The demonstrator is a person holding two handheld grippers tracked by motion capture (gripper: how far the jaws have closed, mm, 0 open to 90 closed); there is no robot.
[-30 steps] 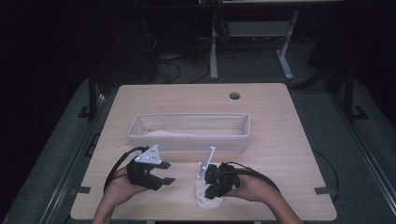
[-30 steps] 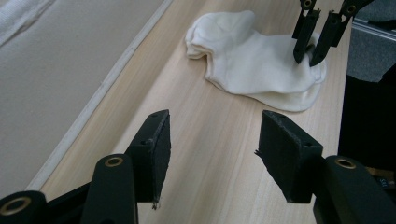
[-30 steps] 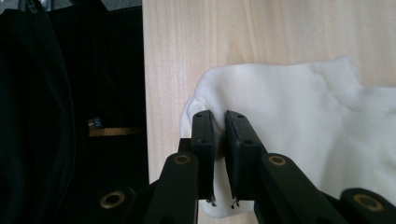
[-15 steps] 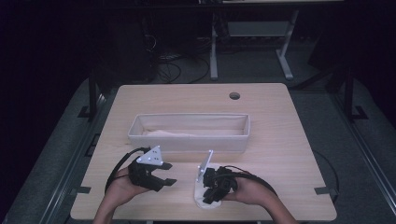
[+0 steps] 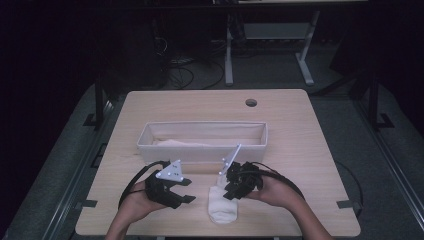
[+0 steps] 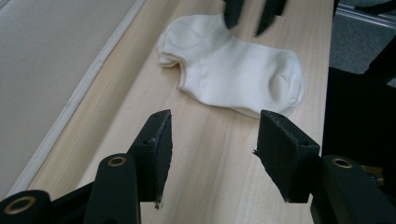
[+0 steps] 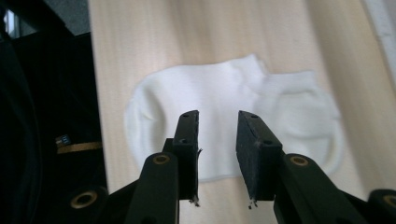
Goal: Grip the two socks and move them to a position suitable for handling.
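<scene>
With the right tongs (image 7: 217, 158) just opening above the flat sock (image 7: 224, 116) and the left tongs (image 6: 212, 154) waiting wide, they're needing a low, square pinch.

White sock (image 6: 233, 74), pale wood table (image 5: 320, 150), black tools.

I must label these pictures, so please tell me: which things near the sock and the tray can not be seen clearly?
- High view: the sock's upper end is covered by the right tongs.
- High view: the tray's pale cloth contents are half hidden behind its near wall; too small to identify.
- Left gripper view: the right tongs are cut off by the top edge.
</scene>
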